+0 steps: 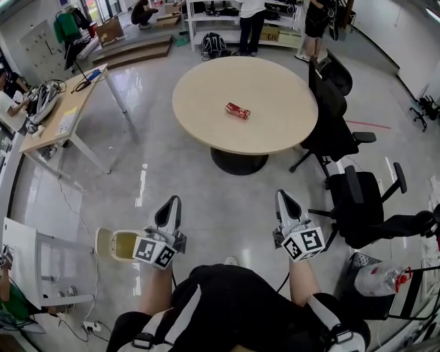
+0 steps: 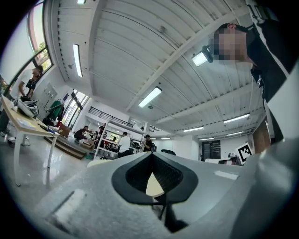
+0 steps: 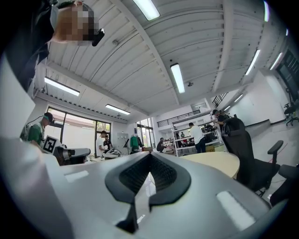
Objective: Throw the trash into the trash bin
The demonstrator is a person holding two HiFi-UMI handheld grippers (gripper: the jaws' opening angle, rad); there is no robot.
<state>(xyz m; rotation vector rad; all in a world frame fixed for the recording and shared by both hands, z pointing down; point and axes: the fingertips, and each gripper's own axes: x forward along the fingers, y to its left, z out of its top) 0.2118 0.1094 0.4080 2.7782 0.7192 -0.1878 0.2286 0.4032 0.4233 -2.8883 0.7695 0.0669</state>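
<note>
Step in hand: the approach, with nothing picked up yet. The crushed red drink can (image 1: 237, 110) lies near the centre of the round beige desk (image 1: 199, 120), at 12 o'clock from both tools. The left tool (image 1: 172, 202) and right tool (image 1: 284, 195) have their jaws fully together and hold nothing. Next move: close in on the desk, part one tool's jaws and straddle the can.

One round table (image 1: 275, 130), one can (image 1: 237, 110) on it, three black chairs (image 1: 335, 72) (image 1: 333, 120) (image 1: 364, 206) beside it. Two grippers below: left gripper (image 1: 173, 201), right gripper (image 1: 283, 196). One long desk (image 1: 65, 113) at left; three people (image 1: 251, 20) (image 1: 316, 20) (image 1: 143, 12) at the far end.
</note>
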